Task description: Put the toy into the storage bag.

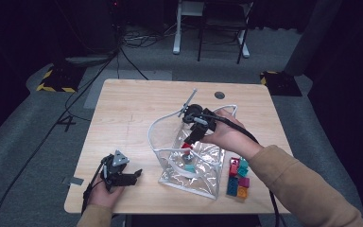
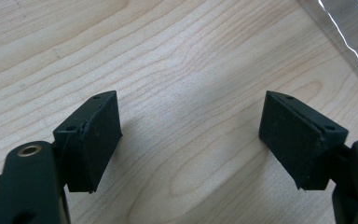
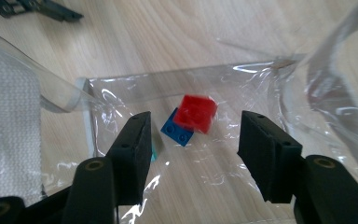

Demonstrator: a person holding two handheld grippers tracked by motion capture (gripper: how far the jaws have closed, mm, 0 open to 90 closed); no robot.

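Observation:
A clear plastic bag [image 1: 194,180] stands open on the wooden table [image 1: 123,118]. My right gripper [image 1: 187,143] reaches down into its mouth. In the right gripper view the right gripper [image 3: 196,116] is open, its pads apart from everything. Past the jaws a blurred red brick [image 3: 196,112] hangs over a blue brick [image 3: 177,131] on the bag's floor [image 3: 205,186]. A teal brick [image 3: 154,151] peeks out behind one jaw. My left gripper [image 1: 134,174] rests at the table's near left, open, with bare wood between its pads [image 2: 191,100].
A small pile of pink, teal, blue and orange bricks [image 1: 238,177] lies just right of the bag. The bag's white strap handles [image 1: 163,118] arch up around the right gripper. A round hole [image 1: 220,95] is in the table's far side.

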